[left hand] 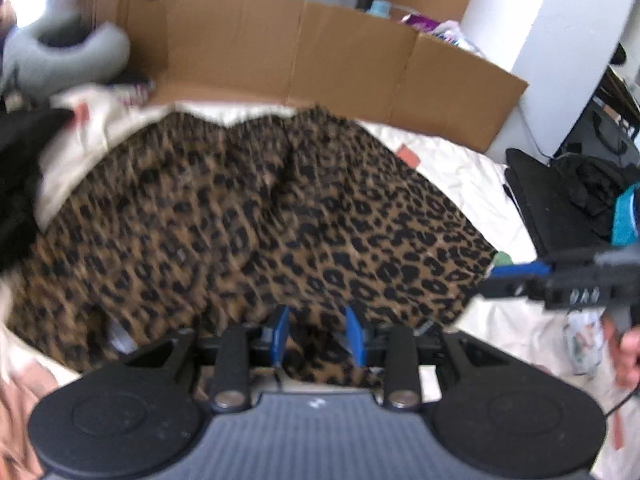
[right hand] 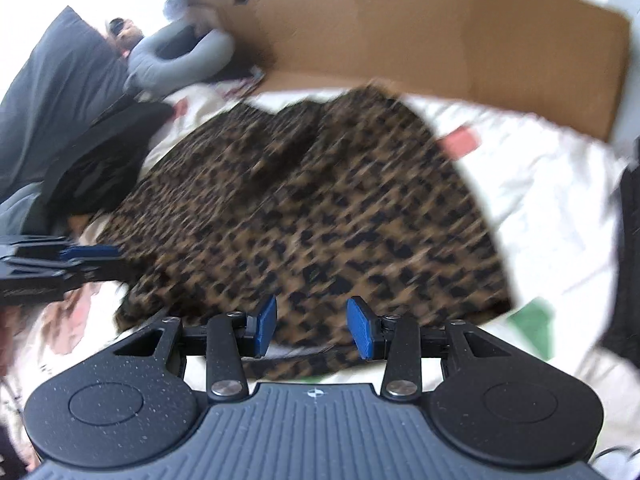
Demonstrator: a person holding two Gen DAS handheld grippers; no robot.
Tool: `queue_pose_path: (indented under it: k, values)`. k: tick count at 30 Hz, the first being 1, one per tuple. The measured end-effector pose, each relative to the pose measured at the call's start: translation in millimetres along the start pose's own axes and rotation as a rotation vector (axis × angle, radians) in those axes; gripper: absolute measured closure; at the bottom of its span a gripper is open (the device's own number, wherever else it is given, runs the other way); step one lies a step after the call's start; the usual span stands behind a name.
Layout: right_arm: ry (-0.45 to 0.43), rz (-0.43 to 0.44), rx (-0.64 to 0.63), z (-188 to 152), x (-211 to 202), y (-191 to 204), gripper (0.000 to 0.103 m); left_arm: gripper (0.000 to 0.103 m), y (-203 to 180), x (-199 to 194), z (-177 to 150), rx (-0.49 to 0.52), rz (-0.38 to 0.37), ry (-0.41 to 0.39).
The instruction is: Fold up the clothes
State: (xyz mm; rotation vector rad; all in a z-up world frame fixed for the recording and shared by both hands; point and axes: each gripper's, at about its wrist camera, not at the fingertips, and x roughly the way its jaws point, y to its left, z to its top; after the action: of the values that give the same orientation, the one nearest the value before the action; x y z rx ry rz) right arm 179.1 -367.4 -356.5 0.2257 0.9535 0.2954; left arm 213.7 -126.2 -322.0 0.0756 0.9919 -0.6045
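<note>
A leopard-print garment (left hand: pixel 260 216) lies spread on a white bed sheet (left hand: pixel 472 176). My left gripper (left hand: pixel 318 336) hovers over its near edge, open, with the print fabric showing between the blue pads (left hand: pixel 280 334). My right gripper (right hand: pixel 313 328) is also open, low over the garment's (right hand: pixel 320 200) near hem. The left wrist view shows the right gripper (left hand: pixel 494 282) side-on by the garment's right corner, held by a hand (left hand: pixel 628 356). In the right wrist view, the left gripper (right hand: pixel 112 256) reaches in from the left edge. Both views are blurred by motion.
A flattened cardboard box (left hand: pixel 320 52) stands along the bed's far side. A grey neck pillow (left hand: pixel 80 52) and dark clothing (left hand: pixel 20 184) lie at the left. A black chair with black clothes (left hand: pixel 568 196) is on the right. Pink cloth (left hand: pixel 16 408) sits at the near left.
</note>
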Motion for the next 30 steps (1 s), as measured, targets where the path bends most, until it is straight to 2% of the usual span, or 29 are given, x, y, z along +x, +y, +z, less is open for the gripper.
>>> queue_pose_path:
  k: [7, 9, 12, 18, 22, 28, 30]
  values:
    - [0.040, 0.013, 0.037, -22, 17, 4, 0.057, 0.070, -17, 30, -14, 0.070, -0.016, 0.049]
    - [0.051, 0.017, 0.047, -28, 21, 5, 0.057, 0.070, -19, 41, -17, 0.081, 0.001, 0.054]
    - [0.060, 0.020, 0.055, -31, 26, 5, 0.057, 0.058, -22, 50, -21, 0.087, -0.001, 0.007]
    - [0.066, 0.026, 0.059, -30, 32, 4, 0.057, 0.058, -30, 76, -26, 0.182, 0.065, 0.024]
    - [0.069, 0.030, 0.063, -30, 36, 4, 0.057, 0.046, -33, 89, -30, 0.243, 0.100, 0.055]
    - [0.068, 0.033, 0.066, -28, 37, 5, 0.057, 0.047, -29, 103, -35, 0.275, 0.111, 0.074]
    - [0.068, 0.034, 0.070, -27, 38, 4, 0.057, 0.053, -27, 102, -37, 0.265, 0.112, 0.066]
